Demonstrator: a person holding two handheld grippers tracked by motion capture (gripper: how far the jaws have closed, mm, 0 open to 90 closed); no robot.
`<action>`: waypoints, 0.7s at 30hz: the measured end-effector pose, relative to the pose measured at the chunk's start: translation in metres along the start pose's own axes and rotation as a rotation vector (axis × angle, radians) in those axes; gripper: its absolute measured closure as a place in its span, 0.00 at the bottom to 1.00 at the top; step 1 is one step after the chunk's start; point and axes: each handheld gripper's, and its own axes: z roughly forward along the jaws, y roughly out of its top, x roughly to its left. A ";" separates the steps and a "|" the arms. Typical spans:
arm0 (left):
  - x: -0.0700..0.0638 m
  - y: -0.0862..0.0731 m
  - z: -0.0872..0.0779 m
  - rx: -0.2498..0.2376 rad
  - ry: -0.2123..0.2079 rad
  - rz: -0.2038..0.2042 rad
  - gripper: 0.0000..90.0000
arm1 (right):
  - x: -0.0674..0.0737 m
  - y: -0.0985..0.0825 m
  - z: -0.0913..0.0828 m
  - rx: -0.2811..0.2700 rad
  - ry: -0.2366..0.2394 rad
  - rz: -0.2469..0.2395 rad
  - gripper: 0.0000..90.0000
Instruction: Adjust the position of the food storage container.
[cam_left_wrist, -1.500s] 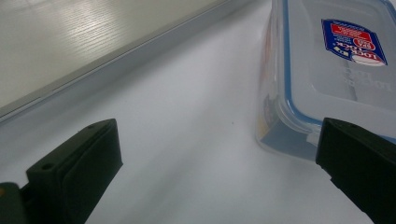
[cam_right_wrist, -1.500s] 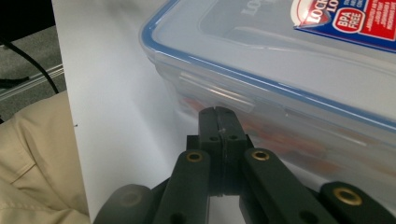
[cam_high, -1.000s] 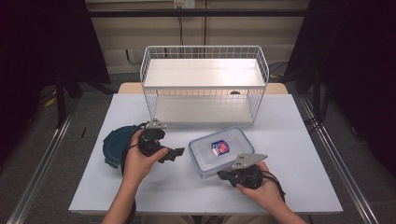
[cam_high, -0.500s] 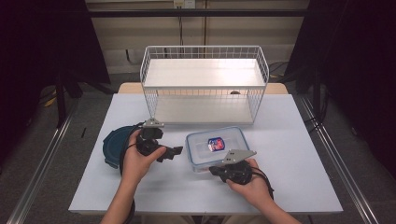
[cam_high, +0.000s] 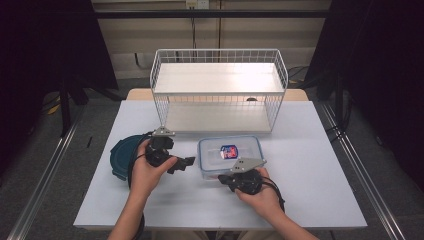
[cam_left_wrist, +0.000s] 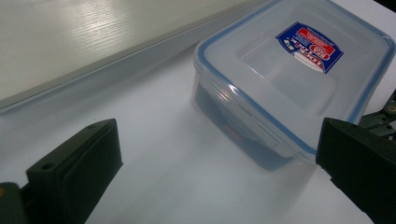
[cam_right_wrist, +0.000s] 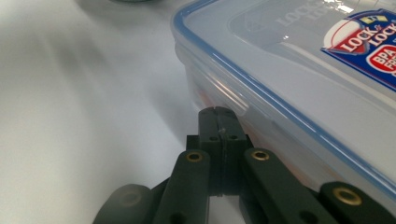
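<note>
Two hands reach in from the near edge of a white surface (cam_high: 310, 165), each holding one tool. The right tool (cam_high: 226, 178) sits nearest, its two black jaws pressed fully together with nothing between them; in the right gripper view (cam_right_wrist: 218, 122) the closed tips sit right at the near side wall of a container, though contact cannot be confirmed. There is one container (cam_high: 230, 156), a clear plastic box with a blue-edged lid snapped on and a red and blue label on top; it rests on the surface near the middle, just beyond the right tool. The left tool (cam_high: 188, 161) is held just to the left of the container, its jaws spread wide and gripping nothing; in the left gripper view the container (cam_left_wrist: 299, 74) lies ahead between the two open jaws, apart from both. One dark teal round lid-like object (cam_high: 120, 156) lies flat at the left, partly hidden behind the left hand (cam_high: 145, 172). Farther back stands one white wire rack (cam_high: 219, 90) with two pale shelves, spanning the far middle of the surface; its lower shelf opens toward the container, with bare surface between them.
</note>
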 end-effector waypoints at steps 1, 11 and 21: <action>0.000 0.000 0.000 0.000 0.003 0.004 0.00 | 0.000 0.001 0.001 -0.001 0.003 0.002 1.00; 0.002 0.000 0.001 0.010 0.004 -0.005 0.00 | 0.001 0.002 0.007 -0.009 -0.002 0.008 1.00; 0.002 0.001 0.003 0.006 0.006 -0.016 0.00 | 0.001 0.001 0.007 -0.012 0.018 0.013 0.95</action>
